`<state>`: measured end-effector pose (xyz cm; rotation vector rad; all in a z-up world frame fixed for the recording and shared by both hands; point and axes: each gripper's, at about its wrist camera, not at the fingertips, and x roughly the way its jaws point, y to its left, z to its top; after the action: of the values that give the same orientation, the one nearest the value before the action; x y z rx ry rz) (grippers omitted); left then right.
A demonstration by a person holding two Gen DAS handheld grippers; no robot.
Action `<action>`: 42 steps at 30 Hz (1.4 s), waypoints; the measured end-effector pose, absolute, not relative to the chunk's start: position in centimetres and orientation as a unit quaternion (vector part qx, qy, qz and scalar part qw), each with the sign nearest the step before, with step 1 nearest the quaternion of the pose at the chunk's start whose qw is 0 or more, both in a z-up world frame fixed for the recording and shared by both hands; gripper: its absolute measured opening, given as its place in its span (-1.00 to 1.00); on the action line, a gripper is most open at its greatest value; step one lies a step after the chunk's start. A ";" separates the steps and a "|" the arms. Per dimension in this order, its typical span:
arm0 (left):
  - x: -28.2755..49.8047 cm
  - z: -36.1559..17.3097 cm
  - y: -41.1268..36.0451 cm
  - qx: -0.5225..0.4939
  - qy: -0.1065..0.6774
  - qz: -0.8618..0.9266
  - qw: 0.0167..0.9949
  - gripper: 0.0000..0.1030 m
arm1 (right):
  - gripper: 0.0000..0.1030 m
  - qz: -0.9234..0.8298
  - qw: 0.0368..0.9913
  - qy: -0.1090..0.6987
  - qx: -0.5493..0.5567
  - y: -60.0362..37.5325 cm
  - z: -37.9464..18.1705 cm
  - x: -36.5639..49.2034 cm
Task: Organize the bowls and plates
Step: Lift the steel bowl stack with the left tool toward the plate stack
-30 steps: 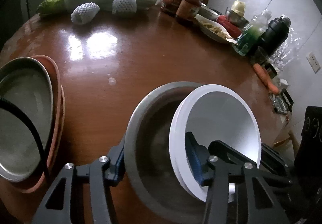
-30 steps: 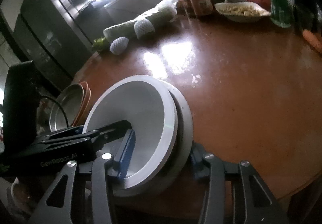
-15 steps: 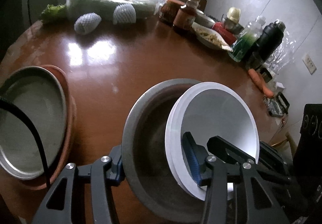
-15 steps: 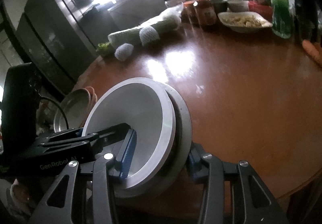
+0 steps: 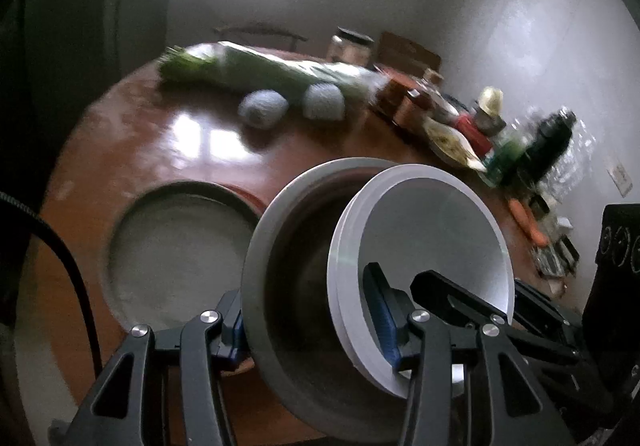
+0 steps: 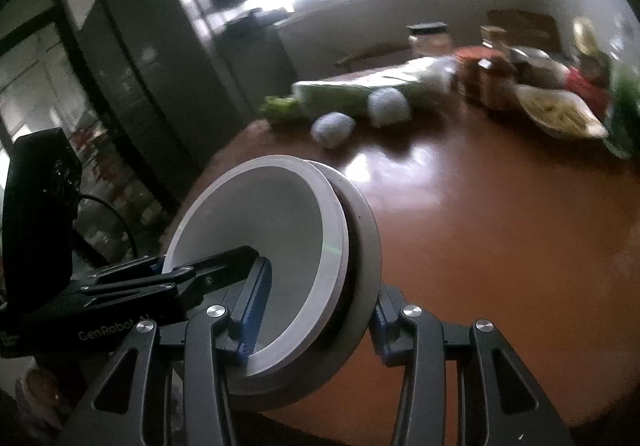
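A white bowl [image 5: 432, 242] sits nested in a larger grey bowl [image 5: 292, 270]. My left gripper [image 5: 308, 322] is shut on the rims of both bowls. My right gripper [image 6: 316, 322] is shut on the same pair from the opposite side, white bowl [image 6: 256, 230] inside grey bowl [image 6: 360, 270]. The pair is held tilted above the table. A grey plate [image 5: 176, 246] lies on an orange plate [image 5: 248, 197] on the table, just left of the held bowls in the left wrist view.
The round brown table [image 6: 500, 213] carries a long wrapped cabbage [image 5: 272, 73], two net-wrapped fruits [image 5: 262, 109], jars and bottles [image 5: 404, 101], a dish of food [image 5: 452, 141], a dark flask [image 5: 548, 141] and a carrot [image 5: 526, 217] along its far and right side.
Both grippers have lifted the nested bowls off the table and carried them left toward the stacked plates. The views now look higher, toward the window.
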<state>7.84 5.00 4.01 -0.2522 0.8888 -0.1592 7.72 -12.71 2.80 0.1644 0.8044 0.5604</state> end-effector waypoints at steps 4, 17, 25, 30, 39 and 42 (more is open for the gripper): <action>7.6 4.3 8.1 -0.128 0.421 -0.046 0.897 -0.04 | -0.09 0.297 0.874 0.380 0.064 -9.4 3.2 8.5; 8.0 1.9 14.4 -0.156 0.423 -0.001 0.893 -0.04 | -0.09 0.340 0.848 0.406 0.033 -2.0 1.3 10.8; 8.4 1.0 15.4 -0.157 0.423 0.008 0.893 -0.04 | -0.10 0.337 0.844 0.417 0.022 -0.4 0.3 11.1; 8.5 0.9 15.5 -0.154 0.423 0.008 0.893 -0.04 | -0.10 0.331 0.848 0.413 0.016 -0.1 0.3 10.8; 8.8 0.2 15.3 -0.152 0.432 0.005 0.889 -0.04 | -0.09 0.316 0.851 0.419 0.008 -0.2 -0.3 11.0; 8.8 0.1 15.2 -0.151 0.434 0.004 0.888 -0.04 | -0.09 0.313 0.853 0.418 0.006 -0.4 -0.4 11.0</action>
<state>8.83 15.23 0.08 -0.3147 0.9008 0.0077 10.99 -0.37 -0.44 0.0121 0.8792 0.6594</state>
